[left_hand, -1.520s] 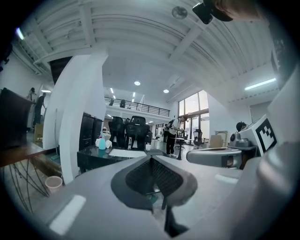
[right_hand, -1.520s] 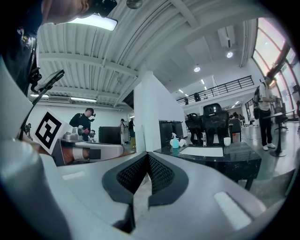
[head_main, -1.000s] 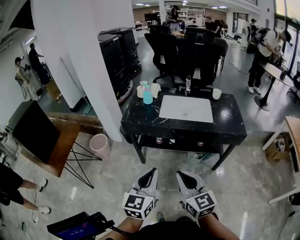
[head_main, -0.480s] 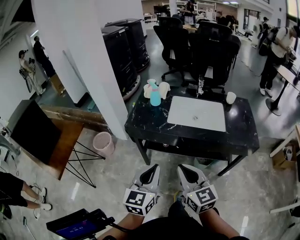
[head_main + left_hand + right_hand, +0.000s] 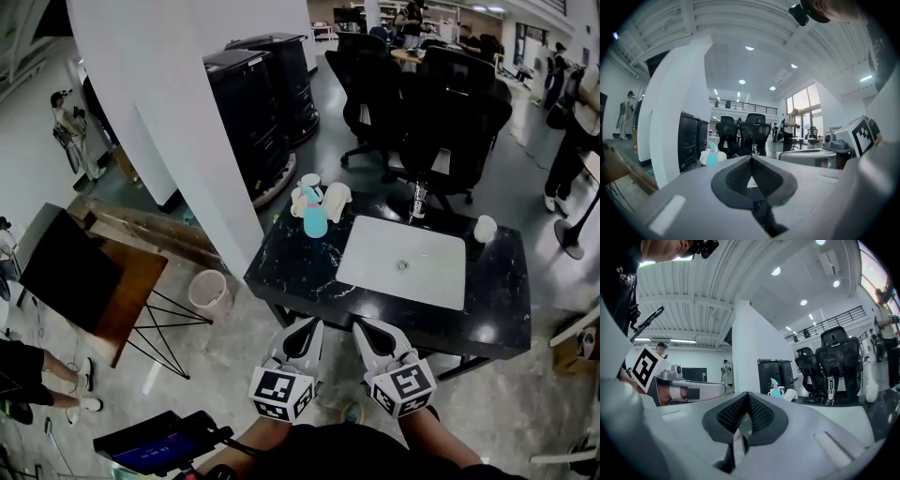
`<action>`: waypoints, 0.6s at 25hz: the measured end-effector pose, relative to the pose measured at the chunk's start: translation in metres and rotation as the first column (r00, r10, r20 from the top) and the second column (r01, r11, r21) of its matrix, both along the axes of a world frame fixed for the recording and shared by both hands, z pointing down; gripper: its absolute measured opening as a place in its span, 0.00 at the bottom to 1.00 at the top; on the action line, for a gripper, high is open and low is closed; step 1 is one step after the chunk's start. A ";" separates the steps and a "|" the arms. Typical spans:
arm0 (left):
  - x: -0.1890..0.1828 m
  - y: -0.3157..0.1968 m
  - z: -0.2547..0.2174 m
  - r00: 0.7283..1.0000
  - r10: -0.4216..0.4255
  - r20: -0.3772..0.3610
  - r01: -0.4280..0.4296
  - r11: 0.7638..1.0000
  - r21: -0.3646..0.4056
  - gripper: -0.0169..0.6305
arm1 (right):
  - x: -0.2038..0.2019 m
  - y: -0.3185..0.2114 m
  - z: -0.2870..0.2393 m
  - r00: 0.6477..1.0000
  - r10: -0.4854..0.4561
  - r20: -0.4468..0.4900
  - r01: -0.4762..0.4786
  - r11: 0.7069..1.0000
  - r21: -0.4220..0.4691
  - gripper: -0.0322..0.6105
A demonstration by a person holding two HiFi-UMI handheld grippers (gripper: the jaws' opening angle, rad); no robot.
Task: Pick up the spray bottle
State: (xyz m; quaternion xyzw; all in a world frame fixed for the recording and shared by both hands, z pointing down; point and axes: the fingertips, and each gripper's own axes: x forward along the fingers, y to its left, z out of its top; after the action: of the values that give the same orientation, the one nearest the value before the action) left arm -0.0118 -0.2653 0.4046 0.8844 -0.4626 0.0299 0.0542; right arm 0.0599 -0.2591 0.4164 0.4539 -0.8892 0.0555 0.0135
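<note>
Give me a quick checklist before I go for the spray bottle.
1. In sight: ok, spray bottle at the far left corner of the table.
2. Upright: ok.
3. Empty: ok, left claw and right claw hold nothing.
4. A claw open: not ok, both shut.
5. Within reach: probably not ok, bottle far beyond both claws.
6. Room around it: cannot tell, cups crowd it.

Btl front open — cups behind
</note>
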 end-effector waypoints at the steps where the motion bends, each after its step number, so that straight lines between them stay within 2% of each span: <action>1: 0.001 -0.010 0.002 1.000 -0.011 0.001 0.011 1.000 -0.004 0.03 | 0.002 -0.011 0.002 1.000 -0.011 -0.003 0.011 1.000 0.000 0.09; 8: -0.012 -0.088 0.025 0.998 -0.062 0.025 0.063 0.997 -0.037 0.03 | -0.001 -0.098 0.023 0.999 -0.031 -0.028 0.030 0.999 -0.021 0.09; 15: -0.033 -0.178 0.060 0.999 -0.035 -0.002 0.034 0.997 -0.067 0.03 | -0.035 -0.198 0.057 0.997 -0.004 -0.078 0.002 1.000 -0.023 0.09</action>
State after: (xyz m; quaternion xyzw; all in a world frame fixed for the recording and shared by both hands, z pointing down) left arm -0.0445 -0.4435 0.4646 0.8740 -0.4764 0.0430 0.0851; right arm 0.0249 -0.4572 0.4734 0.4543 -0.8879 0.0480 0.0538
